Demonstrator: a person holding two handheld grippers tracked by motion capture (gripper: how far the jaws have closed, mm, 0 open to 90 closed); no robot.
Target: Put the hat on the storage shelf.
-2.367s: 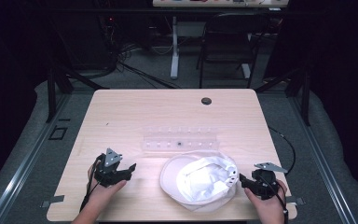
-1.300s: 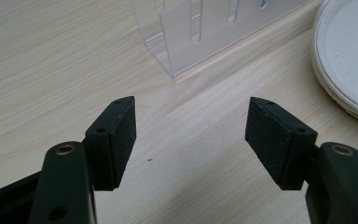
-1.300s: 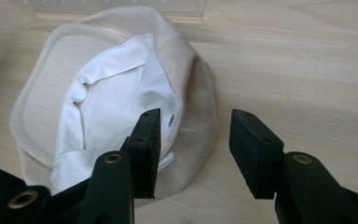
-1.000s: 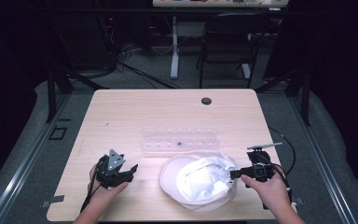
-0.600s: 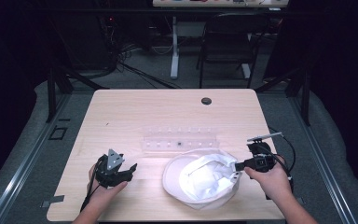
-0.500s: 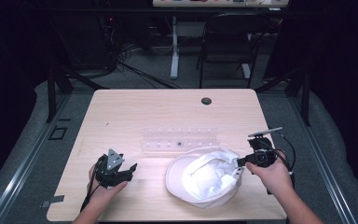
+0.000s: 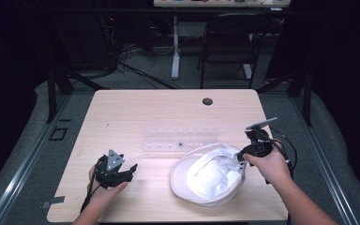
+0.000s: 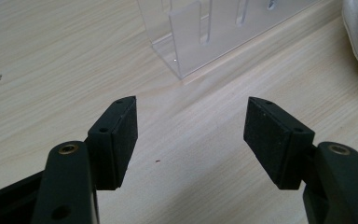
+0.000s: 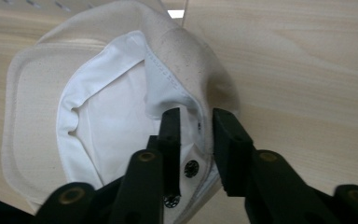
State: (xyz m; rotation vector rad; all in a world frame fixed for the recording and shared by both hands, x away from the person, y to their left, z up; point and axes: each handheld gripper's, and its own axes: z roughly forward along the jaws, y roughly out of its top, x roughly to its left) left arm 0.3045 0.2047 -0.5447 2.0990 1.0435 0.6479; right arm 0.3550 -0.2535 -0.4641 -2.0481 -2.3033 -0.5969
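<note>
Grip: right gripper [image 9: 193,123] jaws pinch white cloth cap [image 7: 211,176] rim, lower right | left gripper [image 8: 191,133] jaws open, idle | lift slowly, keep pinch firm.

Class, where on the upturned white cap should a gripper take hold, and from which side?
Grip the white cap by its thin raised rim, from the person's right, one jaw inside, one outside, as the right gripper does; the crown looks too broad and soft to pinch.
</note>
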